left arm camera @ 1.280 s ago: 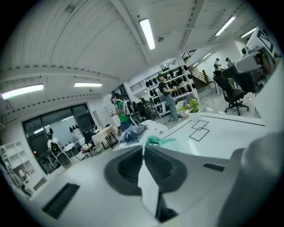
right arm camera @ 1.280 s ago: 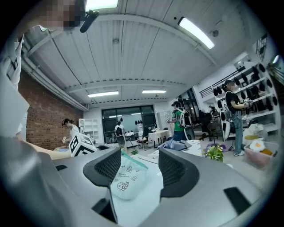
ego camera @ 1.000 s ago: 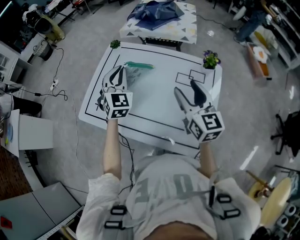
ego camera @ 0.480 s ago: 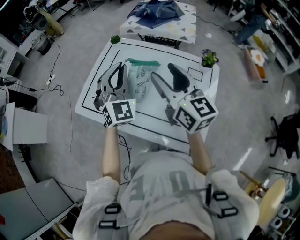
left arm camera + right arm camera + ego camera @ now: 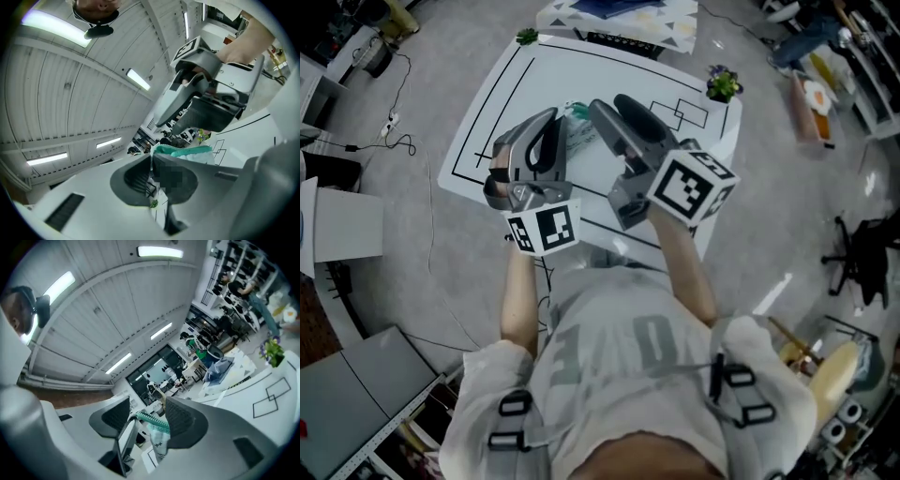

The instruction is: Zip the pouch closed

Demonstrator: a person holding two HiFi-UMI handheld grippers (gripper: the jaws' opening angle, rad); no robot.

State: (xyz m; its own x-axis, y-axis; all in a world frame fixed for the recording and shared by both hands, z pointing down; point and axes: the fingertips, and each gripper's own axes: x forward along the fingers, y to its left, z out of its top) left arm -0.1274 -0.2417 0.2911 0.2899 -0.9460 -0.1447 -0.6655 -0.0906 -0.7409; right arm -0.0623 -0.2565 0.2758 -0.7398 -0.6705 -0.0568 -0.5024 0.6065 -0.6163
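Jaws of left gripper (image 5: 547,122) clamped on pouch (image 5: 579,133); jaws of right gripper (image 5: 609,105) wide, closing, pouch zip between them.

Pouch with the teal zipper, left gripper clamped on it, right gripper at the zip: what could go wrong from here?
1. The left gripper is shut on only an edge of the white patterned fabric pouch, so a tug along the zip could pull the pouch free.
2. The right gripper has its jaws closing around the teal zipper strip. I can't make out the slider, so they may clamp teeth or fabric instead.
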